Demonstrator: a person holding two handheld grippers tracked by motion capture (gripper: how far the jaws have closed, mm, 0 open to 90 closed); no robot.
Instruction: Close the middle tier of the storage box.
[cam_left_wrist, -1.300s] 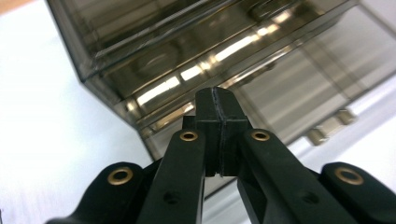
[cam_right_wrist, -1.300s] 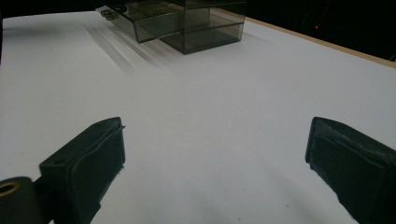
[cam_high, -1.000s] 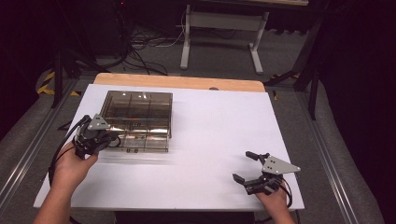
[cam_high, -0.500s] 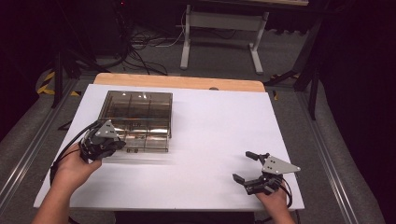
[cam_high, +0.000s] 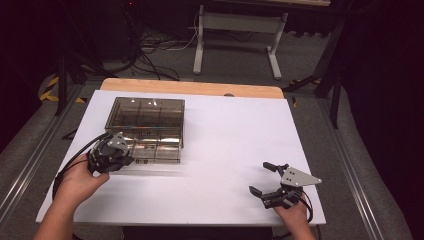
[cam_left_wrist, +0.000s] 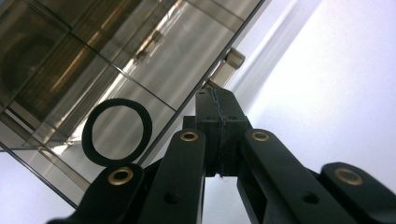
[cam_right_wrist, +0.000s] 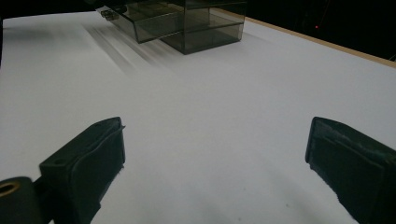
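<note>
While left gripper sits clenched at box near-left edge, tips touching latch, right gripper rests released, well apart, on table.

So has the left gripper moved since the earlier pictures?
Yes. The left gripper has slid along the clear compartment box's near edge, from its left corner toward the table's middle, fingers shut.

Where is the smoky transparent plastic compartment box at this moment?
In the high view, the smoky transparent plastic compartment box sits on the far left part of the white table, with the shut left gripper at its near left corner.
</note>
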